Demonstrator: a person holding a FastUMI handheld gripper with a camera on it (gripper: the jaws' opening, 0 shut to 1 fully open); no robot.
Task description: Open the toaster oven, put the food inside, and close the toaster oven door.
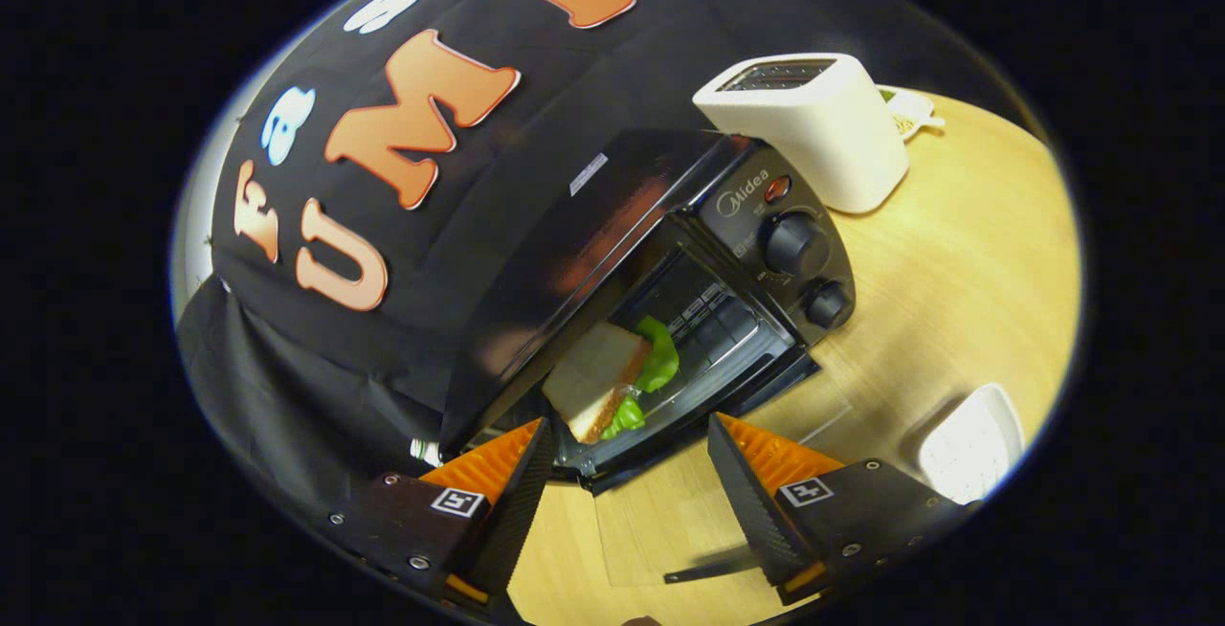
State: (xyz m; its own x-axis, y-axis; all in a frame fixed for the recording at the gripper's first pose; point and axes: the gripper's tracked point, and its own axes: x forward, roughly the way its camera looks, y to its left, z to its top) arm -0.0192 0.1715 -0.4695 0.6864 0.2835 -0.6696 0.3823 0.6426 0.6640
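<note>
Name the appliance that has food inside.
The black toaster oven just beyond the open gripper, holding the sandwich; the white toaster behind shows none.

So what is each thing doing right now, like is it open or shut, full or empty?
Toaster oven: door open, hanging down.
Sandwich: inside the oven, just beyond the claw's fingers, nothing gripping it.
Claw: open, fingers spread apart, nothing between them.
White toaster: upright on the table, no bread sticking out.
White tray: looks empty.
</note>
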